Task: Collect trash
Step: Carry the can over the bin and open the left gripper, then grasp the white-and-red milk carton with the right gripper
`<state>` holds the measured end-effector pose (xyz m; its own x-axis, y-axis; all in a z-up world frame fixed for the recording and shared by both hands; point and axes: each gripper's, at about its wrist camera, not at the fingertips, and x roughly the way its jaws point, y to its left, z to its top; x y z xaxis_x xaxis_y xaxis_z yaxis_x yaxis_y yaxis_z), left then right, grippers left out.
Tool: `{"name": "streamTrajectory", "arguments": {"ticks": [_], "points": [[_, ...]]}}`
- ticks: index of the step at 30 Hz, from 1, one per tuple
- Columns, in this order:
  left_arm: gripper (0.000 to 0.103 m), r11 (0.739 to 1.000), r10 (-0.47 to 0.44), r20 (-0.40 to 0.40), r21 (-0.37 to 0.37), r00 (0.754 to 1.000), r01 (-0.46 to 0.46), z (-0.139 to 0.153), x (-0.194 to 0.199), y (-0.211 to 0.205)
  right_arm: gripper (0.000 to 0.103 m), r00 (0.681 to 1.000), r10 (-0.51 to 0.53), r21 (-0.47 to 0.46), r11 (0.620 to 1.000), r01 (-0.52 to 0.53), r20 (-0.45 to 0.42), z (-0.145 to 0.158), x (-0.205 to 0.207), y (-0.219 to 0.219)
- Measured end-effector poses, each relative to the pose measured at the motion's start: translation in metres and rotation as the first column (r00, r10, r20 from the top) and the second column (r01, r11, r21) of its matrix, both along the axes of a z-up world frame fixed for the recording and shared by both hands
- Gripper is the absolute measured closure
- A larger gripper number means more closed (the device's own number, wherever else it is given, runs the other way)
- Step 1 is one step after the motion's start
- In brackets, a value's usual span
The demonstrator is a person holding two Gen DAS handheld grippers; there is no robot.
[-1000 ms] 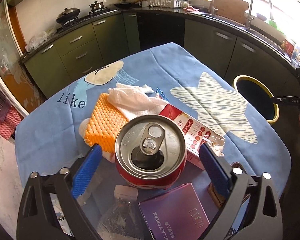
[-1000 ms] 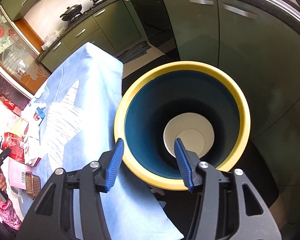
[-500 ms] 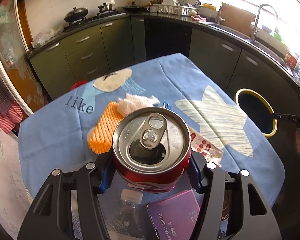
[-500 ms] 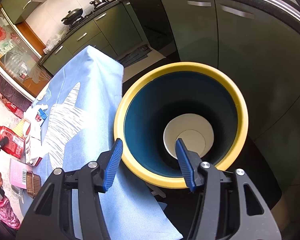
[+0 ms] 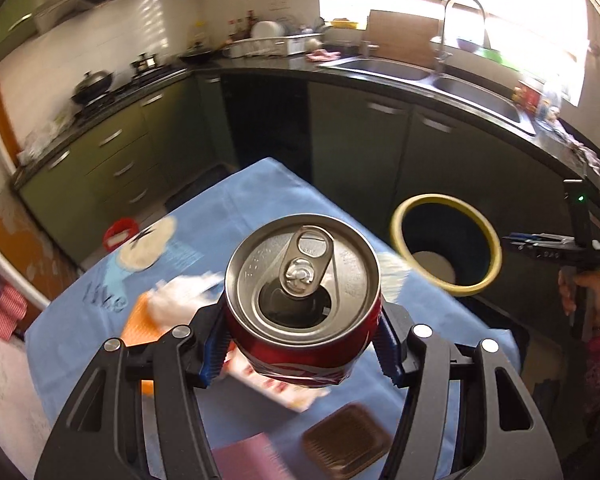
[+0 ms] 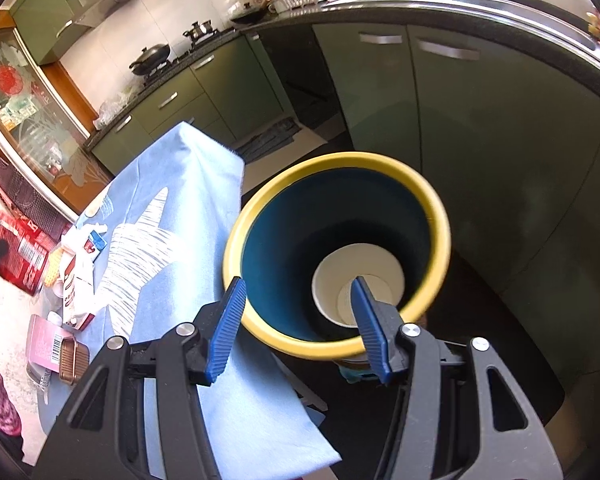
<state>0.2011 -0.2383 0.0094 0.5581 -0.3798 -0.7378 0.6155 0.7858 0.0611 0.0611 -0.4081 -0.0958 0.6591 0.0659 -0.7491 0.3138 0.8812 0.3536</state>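
My left gripper is shut on a red soda can with an open top, held upright above the table. The can also shows at the far left of the right wrist view. A yellow-rimmed, dark blue bin stands on the floor right of the table, with a white paper cup at its bottom. My right gripper is open and empty, just above the bin's near rim.
The table has a blue cloth. On it lie an orange sponge, white tissue, a red-white carton, a pink box and a brown tray. Green cabinets surround the table.
My left gripper closed on the soda can and lifted it up off the table. My right gripper stayed open over the bin, shifting slightly.
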Motion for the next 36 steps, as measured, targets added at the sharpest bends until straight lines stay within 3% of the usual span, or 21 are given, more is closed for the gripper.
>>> {"name": "streamTrajectory", "arguments": {"ticks": [5, 10, 16, 19, 21, 25, 27, 36], "points": [[0.043, 0.990, -0.140, -0.015, -0.013, 0.990, 0.140, 0.006, -0.007, -0.086, 0.051, 0.999, -0.044, 0.001, 0.999, 0.044, 0.019, -0.001, -0.026, -0.019], [0.043, 0.974, -0.226, -0.069, -0.016, 0.972, 0.225, -0.016, -0.003, -0.178, 0.051, 0.995, -0.092, 0.019, 0.996, 0.091, 0.029, -0.007, -0.048, -0.037], [0.043, 0.971, -0.234, -0.133, 0.014, 0.963, 0.238, -0.068, 0.013, -0.261, 0.049, 0.991, -0.131, 0.047, 0.990, 0.130, 0.028, -0.018, -0.062, -0.052], [0.030, 0.971, -0.235, -0.156, 0.018, 0.959, 0.240, -0.092, 0.020, -0.295, 0.046, 0.989, -0.148, 0.057, 0.988, 0.146, 0.023, -0.022, -0.069, -0.056], [0.028, 0.972, -0.224, -0.147, 0.036, 0.963, 0.231, -0.100, 0.023, -0.308, 0.046, 0.987, -0.159, 0.060, 0.986, 0.157, 0.020, -0.024, -0.073, -0.058], [0.028, 0.975, -0.217, -0.145, 0.005, 0.965, 0.220, -0.089, 0.021, -0.305, 0.044, 0.985, -0.172, 0.059, 0.984, 0.171, 0.016, -0.026, -0.076, -0.061], [0.024, 0.977, -0.211, -0.104, -0.010, 0.972, 0.211, -0.073, 0.014, -0.289, 0.044, 0.985, -0.172, 0.064, 0.983, 0.171, 0.016, -0.028, -0.077, -0.062], [0.013, 0.986, -0.119, -0.026, -0.123, 0.993, 0.115, -0.002, -0.025, -0.159, 0.043, 0.996, -0.085, 0.077, 0.993, 0.084, 0.004, -0.032, -0.050, -0.036]]}}
